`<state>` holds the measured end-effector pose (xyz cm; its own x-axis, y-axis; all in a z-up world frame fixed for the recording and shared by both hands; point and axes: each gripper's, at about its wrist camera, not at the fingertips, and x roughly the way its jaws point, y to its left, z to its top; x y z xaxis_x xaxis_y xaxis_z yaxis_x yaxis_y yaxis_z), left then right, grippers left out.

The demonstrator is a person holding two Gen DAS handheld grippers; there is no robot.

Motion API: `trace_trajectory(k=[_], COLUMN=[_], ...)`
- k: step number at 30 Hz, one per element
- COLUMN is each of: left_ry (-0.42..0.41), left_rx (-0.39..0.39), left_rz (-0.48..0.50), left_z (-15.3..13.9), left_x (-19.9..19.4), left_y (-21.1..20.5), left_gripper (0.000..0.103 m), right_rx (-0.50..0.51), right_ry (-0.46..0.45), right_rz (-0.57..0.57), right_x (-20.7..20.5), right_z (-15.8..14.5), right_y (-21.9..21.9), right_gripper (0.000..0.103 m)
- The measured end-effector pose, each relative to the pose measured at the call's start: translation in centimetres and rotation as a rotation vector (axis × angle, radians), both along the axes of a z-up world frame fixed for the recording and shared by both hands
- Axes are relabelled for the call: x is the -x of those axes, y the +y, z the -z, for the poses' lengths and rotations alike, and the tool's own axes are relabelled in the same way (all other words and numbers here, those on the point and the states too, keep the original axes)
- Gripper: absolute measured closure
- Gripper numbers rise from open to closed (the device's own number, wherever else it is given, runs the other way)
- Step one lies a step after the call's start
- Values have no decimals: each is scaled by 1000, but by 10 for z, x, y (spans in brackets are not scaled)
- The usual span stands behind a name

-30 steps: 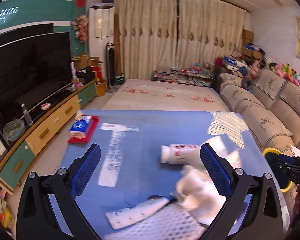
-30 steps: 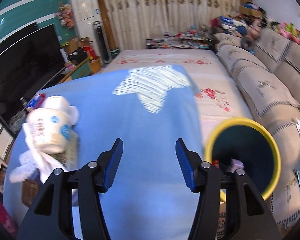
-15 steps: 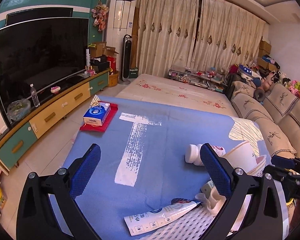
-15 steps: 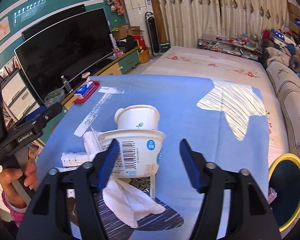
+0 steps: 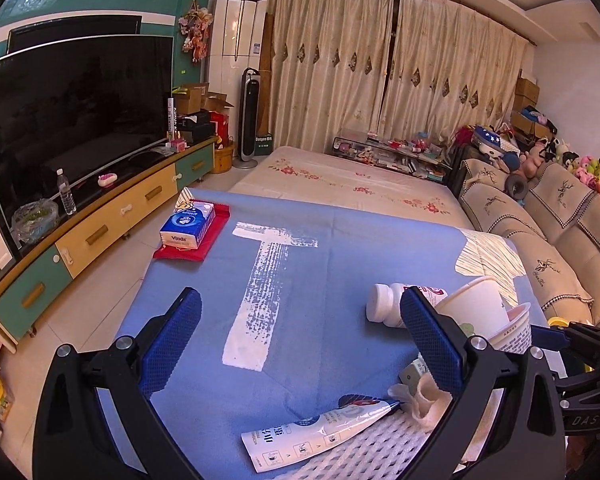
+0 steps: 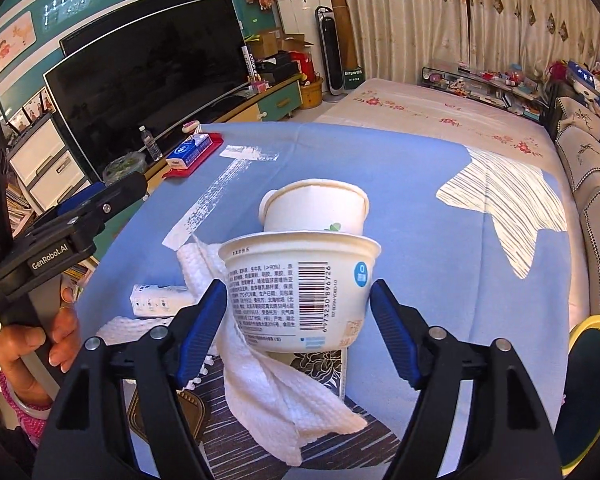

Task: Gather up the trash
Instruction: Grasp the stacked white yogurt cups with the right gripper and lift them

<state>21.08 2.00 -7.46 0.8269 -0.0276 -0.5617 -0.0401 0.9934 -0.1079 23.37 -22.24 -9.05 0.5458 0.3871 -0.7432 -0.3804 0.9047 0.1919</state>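
Trash lies on a blue table cloth (image 5: pixel 320 264). A white yogurt tub (image 6: pixel 300 292) lies on its side with a paper cup (image 6: pixel 316 208) behind it, on a crumpled white paper towel (image 6: pixel 284 392). My right gripper (image 6: pixel 298 320) is open, its jaws on either side of the tub, apart from it. In the left wrist view I see a white pill bottle (image 5: pixel 384 304), the paper cup (image 5: pixel 476 304) and a squeezed tube (image 5: pixel 312 436). My left gripper (image 5: pixel 300 336) is open and empty above the cloth.
A yellow-rimmed bin (image 6: pixel 592 392) stands at the table's right side. A tissue pack on a red tray (image 5: pixel 190 228) sits at the far left corner. A patterned flat packet (image 6: pixel 320 364) lies under the tub. A TV cabinet (image 5: pixel 100 220) is left, a sofa (image 5: pixel 560 220) right.
My right gripper swung from the bin back over the table and closed in on the yogurt tub, which now sits between its jaws. My left gripper drew back and left.
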Motion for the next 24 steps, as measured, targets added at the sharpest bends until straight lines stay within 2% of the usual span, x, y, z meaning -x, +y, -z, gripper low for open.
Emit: trace_trajectory(k=[11,19,23,24], left_ry=[9,9,9,10], left_rx=[1,8,6,4], left_rz=[10,-4,-2,-1], left_z=[5,7,7,7], left_x=[-2,-3,-3,-4], left_y=[-6,-3,-2,-3], left_gripper=[5,5,5,5], right_rx=[-112,-157,-181,-151], right_ry=[48,-45,-24,-18], right_rz=[-9,31,31,28], right_x=[-12,10,19,21], right_z=[9,-23,-28,-26], right_y=[-9,-30,-41,-39], right_gripper=[31,31,31,31])
